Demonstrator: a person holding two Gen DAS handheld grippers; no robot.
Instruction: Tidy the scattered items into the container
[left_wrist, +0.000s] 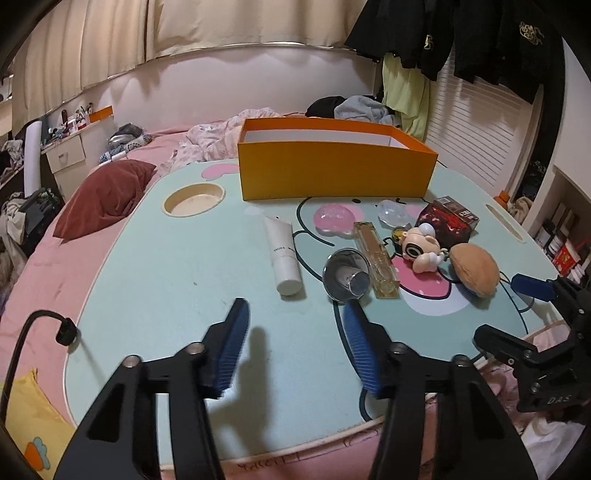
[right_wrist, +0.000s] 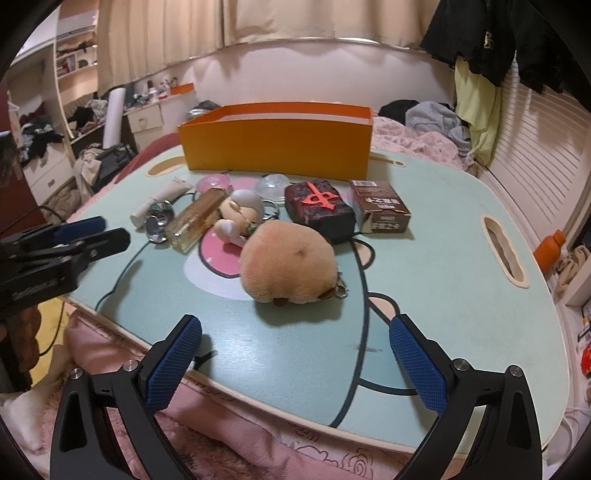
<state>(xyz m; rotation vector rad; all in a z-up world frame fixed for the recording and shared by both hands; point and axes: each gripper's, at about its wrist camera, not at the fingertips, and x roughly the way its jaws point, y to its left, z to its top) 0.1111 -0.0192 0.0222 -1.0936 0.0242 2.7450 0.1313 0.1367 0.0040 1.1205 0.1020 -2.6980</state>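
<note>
The orange box (left_wrist: 334, 168) is standing open-topped at the far edge of the lap table (left_wrist: 177, 280), well beyond both grippers, its long wall facing them. The scattered items are lying between that wall and the grippers. Straight ahead of the left gripper (left_wrist: 295, 317), a white tube (left_wrist: 282, 254) is lying lengthwise, and a chrome cap (left_wrist: 347, 275) is sitting just past the tip of its right finger, touching an amber glass bottle (left_wrist: 376, 258) on the cap's right. Farther right, a small figurine (left_wrist: 421, 251), a tan plush toy (left_wrist: 476, 269), a dark red block (right_wrist: 319, 208) and a brown carton (right_wrist: 378, 210) are crowding together. Two clear domes, one pink (left_wrist: 334, 218) and one colourless (left_wrist: 393, 212), are resting nearest the box.

The left gripper is standing partly open with nothing between its pads. The right gripper (right_wrist: 295, 336) is standing wide open and empty, the plush toy lying just ahead of it.

Bare tabletop is extending to the left of the left gripper as far as the round cup recess (left_wrist: 194, 199). Bare surface is also lying right of the right gripper up to the handle slot (right_wrist: 504, 254). The table's near edge is running under both grippers, with pink bedding (right_wrist: 229, 435) below it.
</note>
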